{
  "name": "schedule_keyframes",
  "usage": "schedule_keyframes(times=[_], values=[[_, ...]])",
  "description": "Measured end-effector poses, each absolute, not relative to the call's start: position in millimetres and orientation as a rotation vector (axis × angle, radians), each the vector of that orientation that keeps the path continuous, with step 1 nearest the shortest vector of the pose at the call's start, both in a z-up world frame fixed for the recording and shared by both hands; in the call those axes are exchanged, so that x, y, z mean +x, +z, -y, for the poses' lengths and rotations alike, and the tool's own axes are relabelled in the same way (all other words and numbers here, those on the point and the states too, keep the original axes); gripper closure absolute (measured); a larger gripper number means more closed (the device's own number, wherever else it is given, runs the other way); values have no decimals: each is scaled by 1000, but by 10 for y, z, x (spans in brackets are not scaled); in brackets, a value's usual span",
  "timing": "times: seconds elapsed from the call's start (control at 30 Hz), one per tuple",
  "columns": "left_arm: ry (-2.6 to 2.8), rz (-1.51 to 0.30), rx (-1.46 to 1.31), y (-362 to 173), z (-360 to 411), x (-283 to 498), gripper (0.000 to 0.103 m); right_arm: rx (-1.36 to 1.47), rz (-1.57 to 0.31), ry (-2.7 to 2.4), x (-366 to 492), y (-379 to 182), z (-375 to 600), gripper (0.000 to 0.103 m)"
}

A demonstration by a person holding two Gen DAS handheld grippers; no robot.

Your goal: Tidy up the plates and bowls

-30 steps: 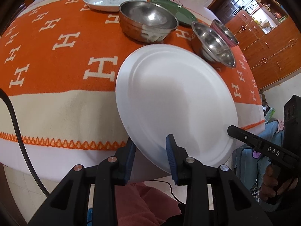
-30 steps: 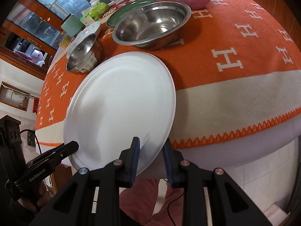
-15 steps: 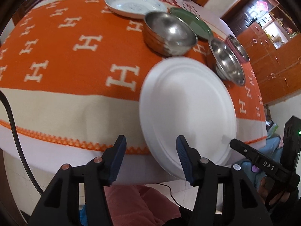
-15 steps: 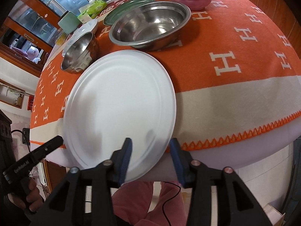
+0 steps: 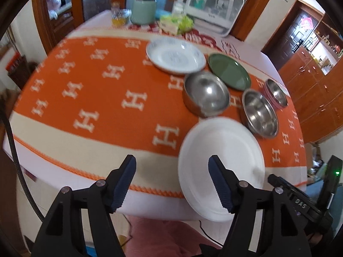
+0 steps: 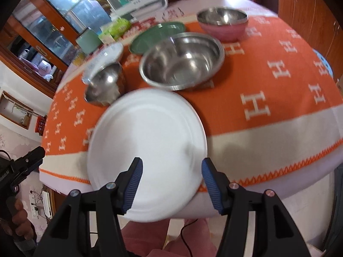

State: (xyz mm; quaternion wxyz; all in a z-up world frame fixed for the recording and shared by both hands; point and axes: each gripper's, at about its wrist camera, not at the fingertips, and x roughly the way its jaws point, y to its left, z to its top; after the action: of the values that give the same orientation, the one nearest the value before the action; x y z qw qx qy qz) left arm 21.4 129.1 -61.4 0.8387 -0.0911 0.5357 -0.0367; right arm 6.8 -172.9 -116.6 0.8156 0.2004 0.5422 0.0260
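Round white plate (image 6: 148, 137) lies at the near edge of the orange cloth-covered table (image 5: 90, 98), overhanging. Both tongs, left gripper (image 5: 172, 184) and right gripper (image 6: 170, 186), are opening, gripping nothing. Clear the rim fully before you reach for the next dish.

tablecloth (image 5: 90, 90) orange with white h pattern, cream band and orange zigzag trim nearest the tool. plain white plate (image 5: 220, 165) just ahead of the blue ribbed pads (image 5: 124, 184). beyond it: bare steel bowls (image 5: 205, 93), a pink-sided bowl (image 6: 223, 22), a green plate (image 5: 229, 71), a white dish with faint blue print (image 5: 174, 55).
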Motion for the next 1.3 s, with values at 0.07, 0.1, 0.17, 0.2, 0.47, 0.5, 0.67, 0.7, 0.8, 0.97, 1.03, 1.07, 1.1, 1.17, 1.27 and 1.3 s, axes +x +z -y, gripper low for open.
schedule_keyframes(times=[0.07, 0.1, 0.17, 0.2, 0.47, 0.5, 0.67, 0.7, 0.8, 0.97, 1.03, 1.07, 1.1, 1.17, 1.27, 1.3], values=[[-62, -1108, -158, -472, -1316, 218, 30, 428, -1129, 63, 96, -1101, 1719, 45], [-56, -1096, -145, -412, -1321, 228, 29, 424, -1116, 70, 107, -1063, 1706, 45], [-58, -1062, -117, -269, -1335, 265, 26, 419, -1090, 83, 116, -999, 1682, 40], [-61, -1050, -106, -207, -1340, 286, 24, 421, -1081, 86, 123, -979, 1663, 39], [-87, -1027, -90, 20, -1418, 623, 24, 400, -1022, 84, 232, -785, 1601, 37], [-93, -1024, -88, 39, -1439, 685, 24, 400, -1009, 82, 246, -756, 1581, 37], [-116, -1025, -59, 88, -1518, 971, 24, 406, -946, 87, 313, -631, 1436, 34], [-121, -1022, -49, 105, -1542, 1036, 24, 409, -939, 88, 321, -621, 1404, 34], [-151, -1029, -19, 142, -1621, 1250, 24, 422, -915, 88, 397, -574, 1291, 34], [-207, -1040, 35, 197, -1720, 1607, 24, 475, -868, 55, 575, -506, 1082, 34], [-232, -1047, 53, 204, -1752, 1748, 23, 489, -859, 44, 654, -500, 990, 34], [-246, -1051, 66, 208, -1773, 1831, 23, 493, -857, 38, 696, -500, 945, 34], [-257, -1053, 78, 210, -1787, 1904, 23, 497, -855, 30, 735, -504, 907, 34], [-275, -1055, 94, 209, -1805, 2022, 22, 506, -852, 12, 790, -504, 839, 33], [-317, -1059, 106, 189, -1852, 2234, 21, 524, -847, -18, 914, -511, 745, 33], [-331, -1060, 109, 176, -1871, 2294, 21, 527, -846, -30, 959, -511, 723, 33]])
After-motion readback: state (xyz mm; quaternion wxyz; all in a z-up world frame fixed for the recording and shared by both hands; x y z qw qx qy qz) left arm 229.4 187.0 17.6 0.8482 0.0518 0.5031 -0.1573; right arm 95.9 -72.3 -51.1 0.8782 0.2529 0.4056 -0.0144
